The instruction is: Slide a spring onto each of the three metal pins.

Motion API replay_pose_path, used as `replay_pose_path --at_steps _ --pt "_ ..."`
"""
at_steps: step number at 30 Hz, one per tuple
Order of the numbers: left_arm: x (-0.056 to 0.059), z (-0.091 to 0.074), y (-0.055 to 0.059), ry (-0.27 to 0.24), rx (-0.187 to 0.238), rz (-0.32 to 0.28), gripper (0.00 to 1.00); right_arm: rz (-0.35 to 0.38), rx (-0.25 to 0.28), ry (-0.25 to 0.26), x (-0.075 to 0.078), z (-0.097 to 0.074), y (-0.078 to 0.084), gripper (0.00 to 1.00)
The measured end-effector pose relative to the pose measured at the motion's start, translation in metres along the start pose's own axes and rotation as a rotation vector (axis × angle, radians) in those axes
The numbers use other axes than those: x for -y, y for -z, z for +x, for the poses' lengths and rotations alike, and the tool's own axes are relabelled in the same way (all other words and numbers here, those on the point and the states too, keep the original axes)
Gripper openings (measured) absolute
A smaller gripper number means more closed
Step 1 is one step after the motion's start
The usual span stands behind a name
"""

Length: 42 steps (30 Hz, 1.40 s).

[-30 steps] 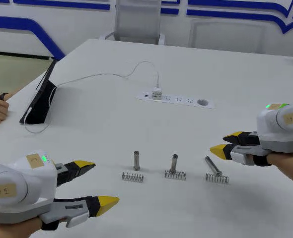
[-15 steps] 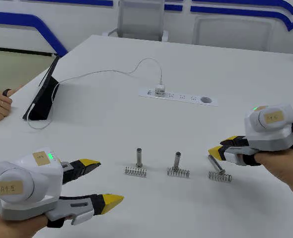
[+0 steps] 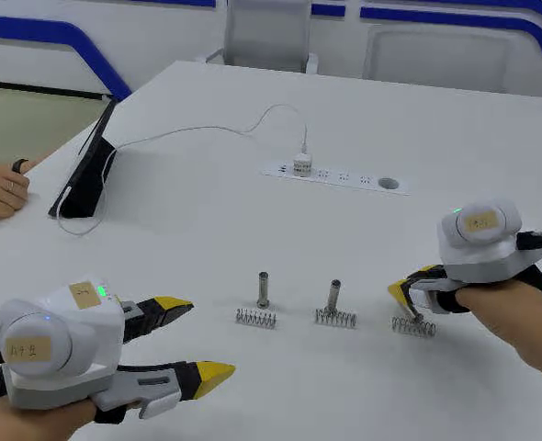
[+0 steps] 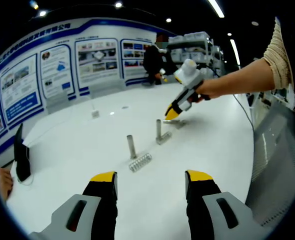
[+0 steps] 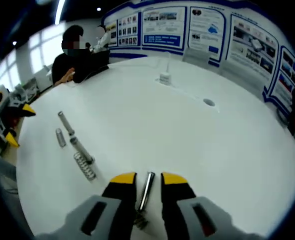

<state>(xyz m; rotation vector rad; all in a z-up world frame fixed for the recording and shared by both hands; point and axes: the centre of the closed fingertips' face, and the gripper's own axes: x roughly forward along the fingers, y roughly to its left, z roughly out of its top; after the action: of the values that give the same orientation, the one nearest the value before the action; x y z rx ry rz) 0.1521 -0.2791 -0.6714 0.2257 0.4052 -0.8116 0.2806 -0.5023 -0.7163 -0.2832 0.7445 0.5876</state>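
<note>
Leftward, my left gripper [image 3: 196,338] hangs with fingers spread wide, well short of the left pin [image 3: 263,288] and the middle pin [image 3: 333,296]. Both pins stand upright, each with a spring [image 3: 255,318] lying before it. My right gripper [image 5: 148,179] has its fingers narrowly parted, and the right pin [image 5: 146,190] sits between them.

Wide white table [image 3: 207,211] across the middle of the head view. Grey chair [image 3: 269,32] at top centre, beyond the far edge. White wall [image 3: 23,60] with blue stripes along the top; greenish floor [image 3: 23,119] at upper left. In the left gripper view, blue-and-white posters [image 4: 102,57] upper left, bright ceiling lights [image 4: 222,9] at top.
</note>
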Motion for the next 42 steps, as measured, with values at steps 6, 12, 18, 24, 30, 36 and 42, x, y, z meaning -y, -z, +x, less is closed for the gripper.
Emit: replay_pose_path --at_steps 6,12,18,24,30,36,42 --pt "0.001 0.000 0.001 0.000 -0.003 -0.004 0.55 0.015 -0.012 0.013 0.004 0.005 0.002 0.18" --pt "-0.001 -0.001 0.002 0.000 -0.004 -0.008 0.54 0.034 -0.031 0.017 0.007 0.010 0.005 0.15" --pt "0.000 -0.001 0.003 0.000 -0.005 -0.010 0.54 0.054 -0.047 0.018 0.008 0.013 0.006 0.14" --pt "-0.001 -0.002 0.005 -0.002 -0.005 -0.014 0.53 0.049 -0.061 0.020 0.004 0.012 0.007 0.12" --pt "-0.002 -0.001 0.005 0.000 -0.005 -0.015 0.53 0.049 -0.076 0.017 0.006 0.013 0.010 0.11" --pt "-0.002 -0.001 0.005 0.001 -0.006 -0.014 0.53 0.050 -0.080 0.010 0.005 0.014 0.010 0.10" --pt "-0.002 -0.001 0.004 0.001 -0.007 -0.013 0.53 0.045 -0.103 0.021 0.006 0.015 0.011 0.09"
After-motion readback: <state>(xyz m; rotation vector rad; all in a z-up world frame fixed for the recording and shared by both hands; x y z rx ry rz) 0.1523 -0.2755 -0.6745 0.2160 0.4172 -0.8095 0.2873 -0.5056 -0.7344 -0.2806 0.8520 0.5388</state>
